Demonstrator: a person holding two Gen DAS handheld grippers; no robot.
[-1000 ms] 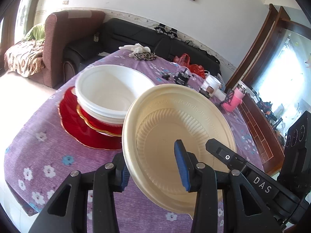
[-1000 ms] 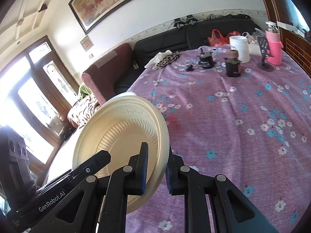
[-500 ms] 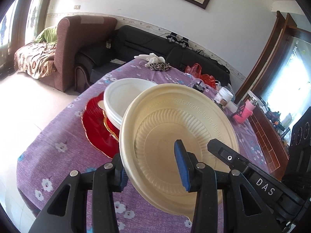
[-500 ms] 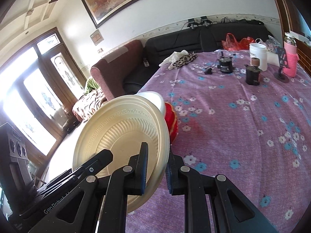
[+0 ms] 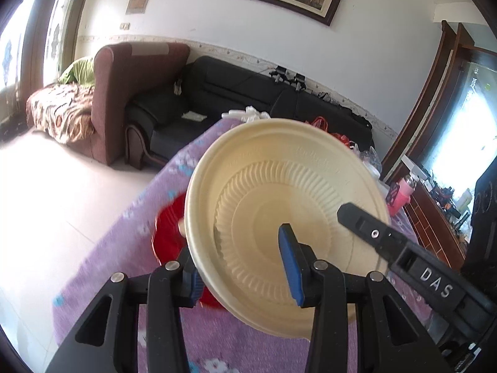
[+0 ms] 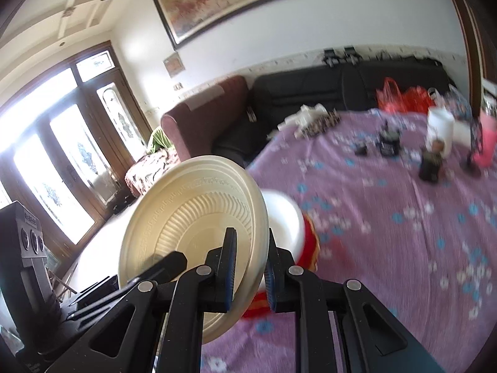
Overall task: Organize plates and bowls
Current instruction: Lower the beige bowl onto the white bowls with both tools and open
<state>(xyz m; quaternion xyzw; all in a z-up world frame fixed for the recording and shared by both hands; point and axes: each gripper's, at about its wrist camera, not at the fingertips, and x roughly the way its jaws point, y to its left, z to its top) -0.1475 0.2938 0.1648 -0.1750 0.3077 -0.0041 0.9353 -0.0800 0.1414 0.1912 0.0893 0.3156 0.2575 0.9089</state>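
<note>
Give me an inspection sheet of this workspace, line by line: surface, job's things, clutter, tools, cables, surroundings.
Surface: table under a purple floral cloth.
Job's things: cream plate held tilted above the table; white bowls stacked on red plates behind it.
Clutter: white jar, pink bottle, small dark containers, leopard-print cloth at the far end of the table.
Tools: left tool and right tool each shut on the cream plate's rim, on opposite sides.
Cables: nothing seen.
Surroundings: black sofa, maroon armchair, framed painting, glass doors.
</note>
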